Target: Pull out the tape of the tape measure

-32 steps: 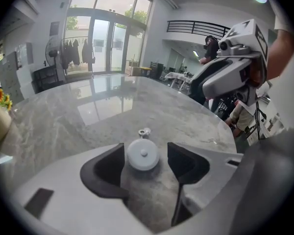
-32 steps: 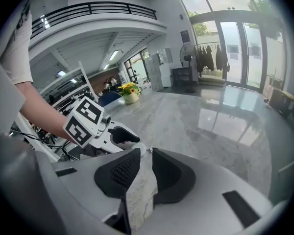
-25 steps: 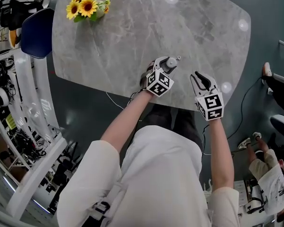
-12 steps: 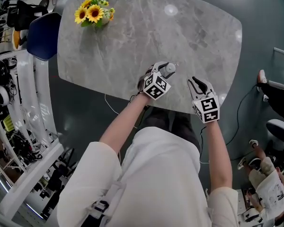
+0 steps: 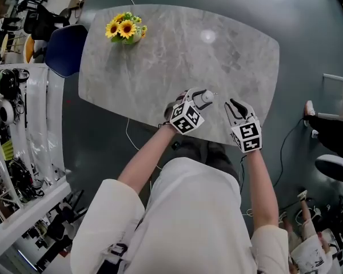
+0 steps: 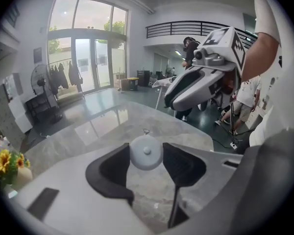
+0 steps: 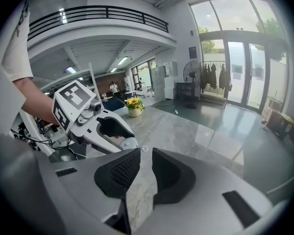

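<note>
Left gripper (image 5: 201, 97): jaws are standing wide and clamping a round white tape measure (image 6: 146, 152), one dark pad pressing on each side of the case. The case's flat face with its small centre button is facing the left gripper's camera. A small metal ring (image 6: 146, 131) is sticking out from the far edge of the case.

Right gripper (image 7: 143, 160): jaws are standing part-way closed, leaving a narrow gap. Only the grey marble table (image 5: 160, 56) is showing through that gap; nothing is sitting between the pads. In the right gripper view the ring is showing just past the jaw tips, and I cannot tell whether it is touching them.

Position: in the head view both grippers are hanging over the near edge of the table, side by side and near each other, tips pointing away from the person. The tape measure is sitting in the left jaws, over the tabletop. A pot of sunflowers (image 5: 124, 28) is standing at the far left corner, well apart from both grippers.
</note>
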{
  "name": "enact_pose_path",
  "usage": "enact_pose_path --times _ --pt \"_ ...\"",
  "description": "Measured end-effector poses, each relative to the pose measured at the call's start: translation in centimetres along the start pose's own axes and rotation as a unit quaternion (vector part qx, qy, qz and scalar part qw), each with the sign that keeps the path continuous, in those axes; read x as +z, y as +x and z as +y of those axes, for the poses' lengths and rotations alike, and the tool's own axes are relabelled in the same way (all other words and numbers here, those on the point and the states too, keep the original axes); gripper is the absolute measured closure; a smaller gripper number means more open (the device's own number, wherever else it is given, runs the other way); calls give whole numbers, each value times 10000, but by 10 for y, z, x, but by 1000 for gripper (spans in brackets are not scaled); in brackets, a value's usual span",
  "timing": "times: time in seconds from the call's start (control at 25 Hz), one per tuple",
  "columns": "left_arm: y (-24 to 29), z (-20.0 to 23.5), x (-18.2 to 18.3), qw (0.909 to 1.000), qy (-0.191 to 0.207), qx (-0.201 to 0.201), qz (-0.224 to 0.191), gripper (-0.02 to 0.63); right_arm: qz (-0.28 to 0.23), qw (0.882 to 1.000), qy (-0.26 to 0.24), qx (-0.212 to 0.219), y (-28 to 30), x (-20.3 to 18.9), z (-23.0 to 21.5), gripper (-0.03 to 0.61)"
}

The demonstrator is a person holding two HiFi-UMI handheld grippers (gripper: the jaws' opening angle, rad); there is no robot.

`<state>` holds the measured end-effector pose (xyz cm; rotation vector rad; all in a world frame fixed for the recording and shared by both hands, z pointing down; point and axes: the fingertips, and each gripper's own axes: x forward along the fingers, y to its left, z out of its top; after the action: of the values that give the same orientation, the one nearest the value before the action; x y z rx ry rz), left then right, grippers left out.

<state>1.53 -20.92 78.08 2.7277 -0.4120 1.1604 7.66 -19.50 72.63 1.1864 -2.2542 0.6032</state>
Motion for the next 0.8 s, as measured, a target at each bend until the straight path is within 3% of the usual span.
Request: enact_pose_path --times 0.2,0.44,0.64,0.8 --pt "-27 -18 41 9991 386 80 -127 397 -154 9992 -356 31 -31 22 0 482" --pt "-52 -42 76 9951 974 82 -144 397 -129 9926 -1193 199 -58 35 9 474" --pt "-70 -61 98 9895 1439 18 -124 397 85 9790 -1994 405 -78 45 20 456" --pt "-82 -72 113 9831 1827 58 -50 397 388 9590 -2710 735 -89 50 31 456"
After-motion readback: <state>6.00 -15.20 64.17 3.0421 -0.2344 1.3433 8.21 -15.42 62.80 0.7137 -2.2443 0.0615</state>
